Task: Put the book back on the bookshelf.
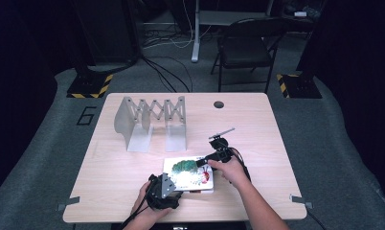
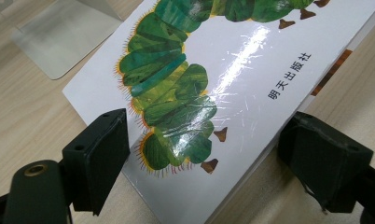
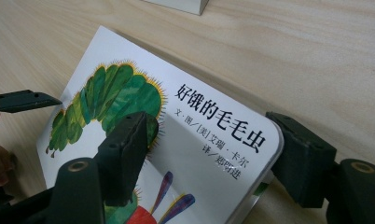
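A picture book [image 1: 188, 171] with a green caterpillar on its white cover lies flat on the wooden table [image 1: 257, 124], near the front edge. My left gripper [image 1: 163, 190] is at the book's near left corner. In the left gripper view the left gripper [image 2: 208, 125] stands open, one jaw over the cover [image 2: 232, 70] and the other off the book's edge. My right gripper [image 1: 206, 160] is at the far right corner. In the right gripper view the right gripper [image 3: 206, 119] is open too and straddles the corner of the book [image 3: 195, 140].
A grey metal expanding book rack [image 1: 150, 120] stands upright at the back left of the table; its base plate [image 2: 64, 32] lies just beyond the book. A cable hole [image 1: 219, 104] is at the back edge. A black folding chair [image 1: 248, 48] stands behind the table.
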Action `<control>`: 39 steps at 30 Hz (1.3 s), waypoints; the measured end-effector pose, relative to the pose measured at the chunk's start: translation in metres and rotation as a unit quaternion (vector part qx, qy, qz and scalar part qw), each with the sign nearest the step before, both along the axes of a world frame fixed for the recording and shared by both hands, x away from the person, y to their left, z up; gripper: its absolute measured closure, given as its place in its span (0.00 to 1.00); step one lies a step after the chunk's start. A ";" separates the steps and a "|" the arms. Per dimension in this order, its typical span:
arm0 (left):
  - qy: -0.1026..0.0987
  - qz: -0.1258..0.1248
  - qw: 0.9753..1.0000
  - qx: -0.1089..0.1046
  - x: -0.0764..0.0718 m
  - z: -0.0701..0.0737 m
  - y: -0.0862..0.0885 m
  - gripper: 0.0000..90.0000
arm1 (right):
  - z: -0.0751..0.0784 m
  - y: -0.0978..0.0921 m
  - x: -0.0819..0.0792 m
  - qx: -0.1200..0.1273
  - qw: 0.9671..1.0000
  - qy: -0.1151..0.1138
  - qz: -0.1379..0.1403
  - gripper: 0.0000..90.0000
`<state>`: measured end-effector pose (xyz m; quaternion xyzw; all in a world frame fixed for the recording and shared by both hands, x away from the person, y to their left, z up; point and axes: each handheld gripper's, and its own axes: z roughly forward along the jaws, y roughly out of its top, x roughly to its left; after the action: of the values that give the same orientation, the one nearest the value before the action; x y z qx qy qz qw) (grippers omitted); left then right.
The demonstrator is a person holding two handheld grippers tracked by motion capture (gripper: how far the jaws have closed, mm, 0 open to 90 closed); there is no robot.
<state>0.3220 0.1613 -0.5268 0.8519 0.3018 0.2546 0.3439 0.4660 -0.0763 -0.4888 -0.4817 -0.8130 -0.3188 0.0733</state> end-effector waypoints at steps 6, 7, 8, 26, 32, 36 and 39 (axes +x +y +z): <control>0.000 0.000 1.000 0.000 0.000 0.000 0.000 0.19 | 0.000 0.000 0.000 0.001 1.000 0.001 0.000 0.36; 0.000 0.000 1.000 0.000 0.000 0.000 0.000 0.19 | 0.000 0.000 0.000 0.001 1.000 0.001 0.000 0.36; 0.000 0.001 1.000 -0.003 0.000 0.000 0.000 0.18 | 0.002 0.000 -0.001 0.002 1.000 0.000 -0.002 0.38; 0.006 -0.004 1.000 0.004 0.001 0.002 0.000 0.18 | 0.006 -0.007 0.001 0.016 1.000 0.001 0.001 0.48; 0.011 -0.007 1.000 0.009 0.003 0.003 0.000 0.18 | 0.007 -0.010 0.001 0.021 1.000 0.003 0.003 0.51; 0.011 -0.007 1.000 0.009 0.003 0.003 0.000 0.18 | 0.007 -0.010 0.001 0.021 1.000 0.002 0.003 0.51; 0.012 -0.003 1.000 0.016 0.003 0.004 0.000 0.18 | 0.008 -0.010 0.001 0.023 1.000 0.002 0.001 0.52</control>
<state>0.3248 0.1612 -0.5228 0.8614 0.2988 0.2481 0.3272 0.4669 -0.0866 -0.4805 -0.4798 -0.8058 -0.3361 0.0863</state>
